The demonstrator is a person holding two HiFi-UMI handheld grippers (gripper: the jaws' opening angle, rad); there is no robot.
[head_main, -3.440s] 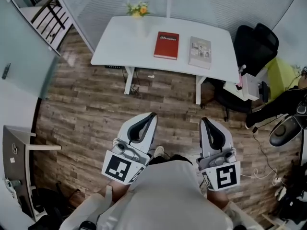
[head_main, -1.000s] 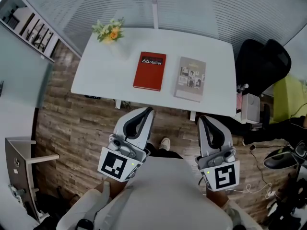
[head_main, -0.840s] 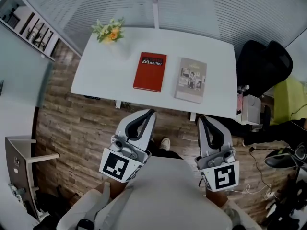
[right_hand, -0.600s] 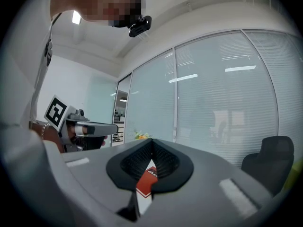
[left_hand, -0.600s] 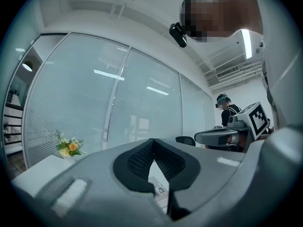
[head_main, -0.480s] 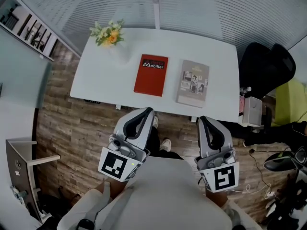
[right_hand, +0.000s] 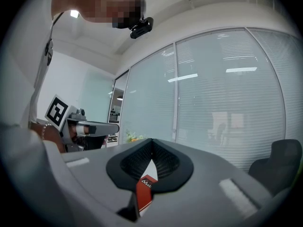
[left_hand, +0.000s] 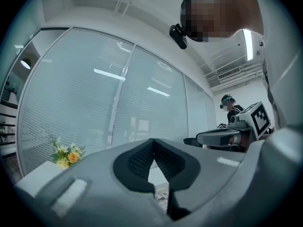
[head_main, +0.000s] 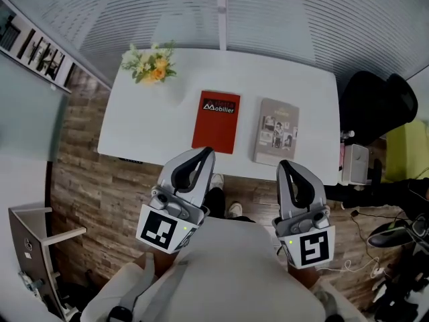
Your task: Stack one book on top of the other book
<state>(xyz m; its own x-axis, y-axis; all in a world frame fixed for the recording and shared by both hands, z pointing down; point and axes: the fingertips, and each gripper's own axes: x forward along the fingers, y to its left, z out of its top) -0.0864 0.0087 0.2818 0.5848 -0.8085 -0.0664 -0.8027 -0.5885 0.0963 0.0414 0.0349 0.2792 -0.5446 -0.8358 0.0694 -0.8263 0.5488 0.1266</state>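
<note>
- One white surface [head_main: 144,123] fills the far half of the head view and carries everything the task concerns.
- Two books lie flat on it, covers up, side by side but not touching. The red book [head_main: 216,121] sits about the middle. The grey book [head_main: 277,131] is to its right, with its near end close to the surface's near rim.
- Handling, as judged: both books look thin, stiff and of moderate weight. Their smooth covers may slide under the pads. Neither looks fragile.
- Hold, as judged: a book lying flat offers only its edges.
  - The near short edge is the closest approach.
  - A grip at the middle of that edge, one pad above and one below, should limit sag and twist.
  - A corner grip risks the book swinging or fanning open, so the spine side is the safer choice.
- Flowers [head_main: 149,64] stand at the far left corner, well apart from both books, and do not obstruct.
- Left tongs [head_main: 203,153] and right tongs [head_main: 287,166] are both pressed together with nothing in them. They are held level at the surface's near rim, short of the books and touching neither. Either would need to part before a pick.
</note>
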